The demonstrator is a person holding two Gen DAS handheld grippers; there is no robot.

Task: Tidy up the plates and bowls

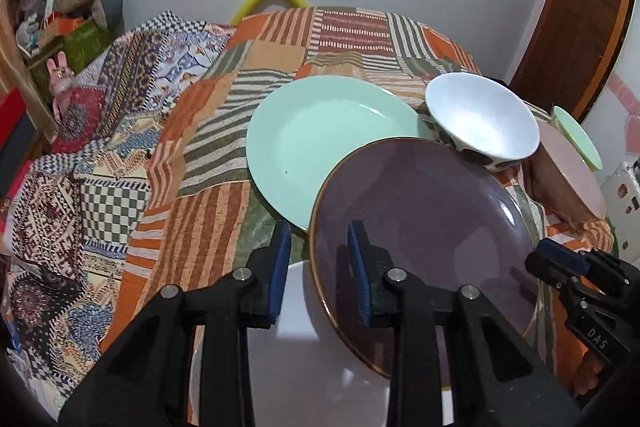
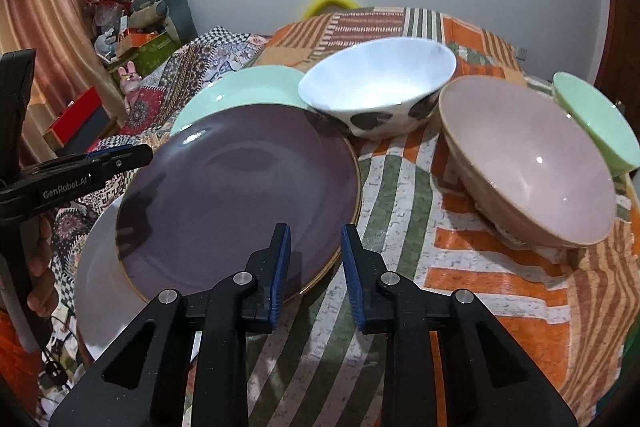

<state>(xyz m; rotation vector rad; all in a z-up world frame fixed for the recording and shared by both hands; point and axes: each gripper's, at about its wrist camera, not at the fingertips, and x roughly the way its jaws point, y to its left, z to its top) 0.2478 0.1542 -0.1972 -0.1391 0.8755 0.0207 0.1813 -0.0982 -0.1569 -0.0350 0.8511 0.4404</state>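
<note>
table, patchwork cloth (image 2: 400, 211) | on it — bowls (image 2: 380, 95); plates (image 1: 320, 143), seemingly

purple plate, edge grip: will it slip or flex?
Purple plate looks glazed and glossy, so probably slippery under the right tongs pads. Likely rigid ceramic: no flex, but chippable. It overlaps the white plate, so it may slide when nudged.

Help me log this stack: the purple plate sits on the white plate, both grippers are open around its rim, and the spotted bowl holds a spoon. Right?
Not quite: the spotted bowl is empty, as the right wrist view shows. The rest holds: the purple plate lies on the white plate, with the left gripper and right gripper open around its rim.
</note>
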